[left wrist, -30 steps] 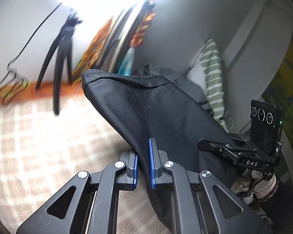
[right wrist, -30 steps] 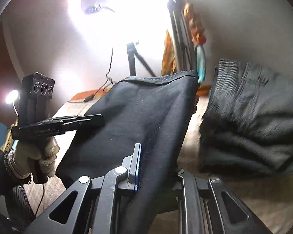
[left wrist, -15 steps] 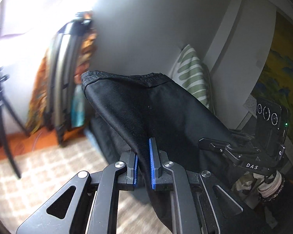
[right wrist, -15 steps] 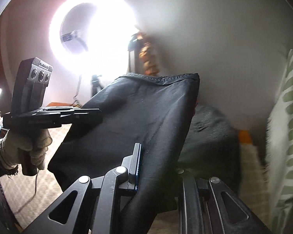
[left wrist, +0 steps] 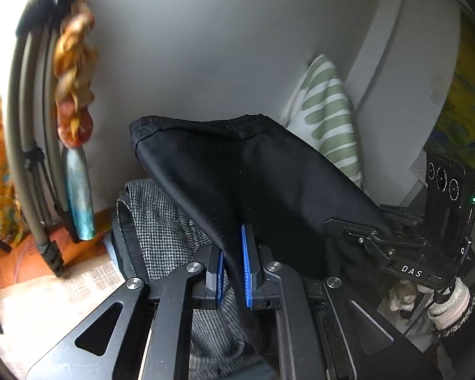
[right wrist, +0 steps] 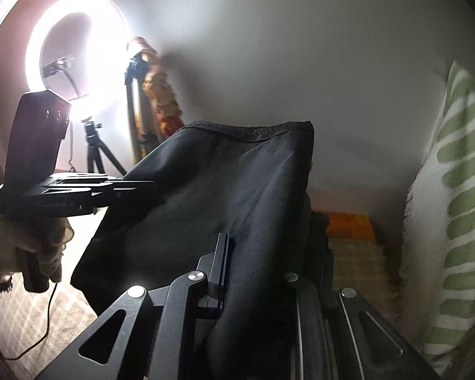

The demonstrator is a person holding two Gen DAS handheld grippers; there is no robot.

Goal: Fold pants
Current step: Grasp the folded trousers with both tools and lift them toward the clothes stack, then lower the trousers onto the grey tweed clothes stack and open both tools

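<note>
We were in a home bedroom: a green-striped pillow (left wrist: 329, 120) leaned at right, a ring light (right wrist: 76, 47) glowed upper left, checked bedding (left wrist: 47, 304) lay lower left.

From my left wrist view, white letters "DAS" read clearly on the black body of the right gripper (left wrist: 357, 231), just below its upright camera block (left wrist: 449, 196); a lone letter, maybe "G" or "C", sits just right of them. From my right wrist view, the left gripper (right wrist: 142, 186) carries a faint printed line on its side, too blurred to read.
</note>
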